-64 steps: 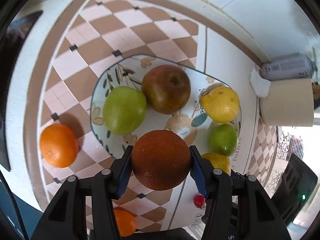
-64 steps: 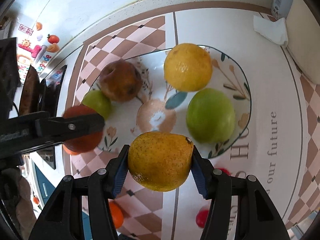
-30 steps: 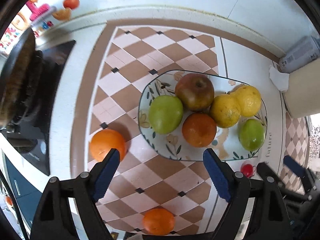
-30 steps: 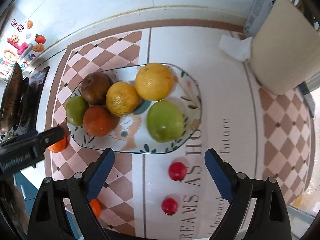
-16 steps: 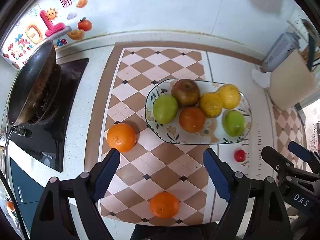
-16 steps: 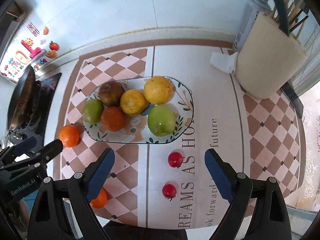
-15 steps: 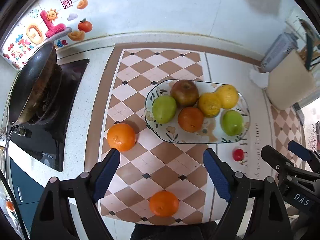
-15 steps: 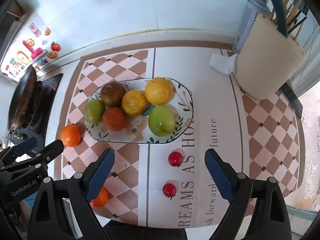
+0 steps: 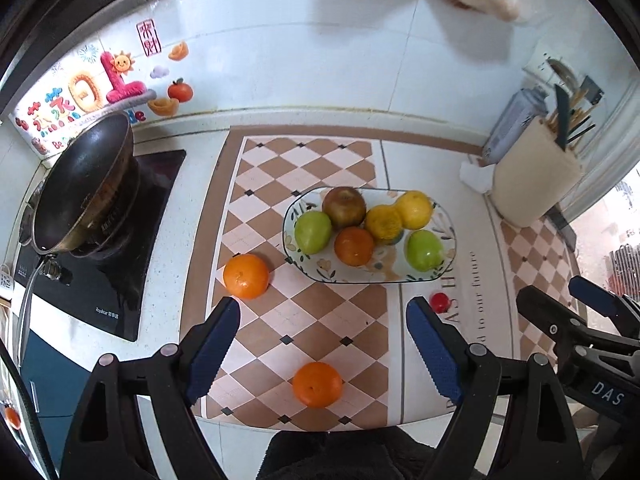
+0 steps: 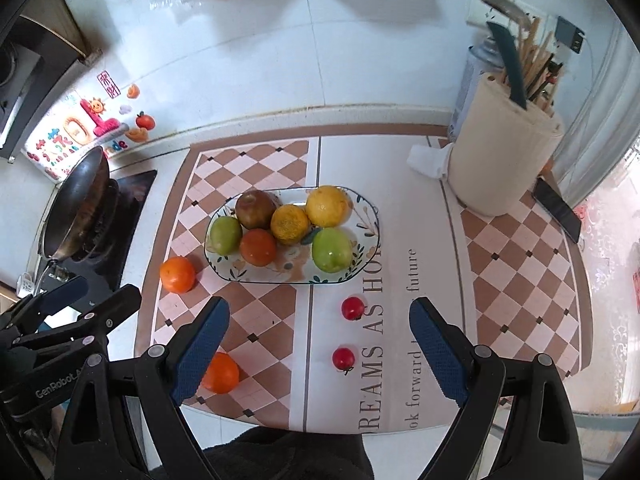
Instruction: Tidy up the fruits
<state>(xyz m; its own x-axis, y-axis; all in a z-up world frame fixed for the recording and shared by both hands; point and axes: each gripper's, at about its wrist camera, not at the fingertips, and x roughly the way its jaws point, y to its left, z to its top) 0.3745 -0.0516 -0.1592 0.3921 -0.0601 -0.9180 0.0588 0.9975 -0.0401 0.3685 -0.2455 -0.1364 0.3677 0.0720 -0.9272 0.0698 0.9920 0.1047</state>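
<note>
A patterned oval plate (image 9: 449,254) (image 10: 370,216) on the checkered mat holds several fruits: two green ones, a brown one, a dark orange and two yellow ones. Two oranges lie on the mat outside it, one left of the plate (image 9: 245,276) (image 10: 177,274) and one near the front edge (image 9: 317,384) (image 10: 220,372). Two small red tomatoes (image 10: 353,308) (image 10: 343,358) lie in front of the plate. My left gripper (image 9: 322,344) and my right gripper (image 10: 318,344) are both open and empty, held high above the front of the counter.
A wok (image 9: 84,184) sits on a black stove at the left. A beige utensil holder (image 10: 500,160) with a crumpled tissue (image 10: 426,162) stands at the back right. A phone (image 10: 557,209) lies at the far right. The tiled wall is behind.
Both grippers let go of their fruits on the plate, opened, and pulled back and up. The dark orange and a yellow fruit now lie on the plate.
</note>
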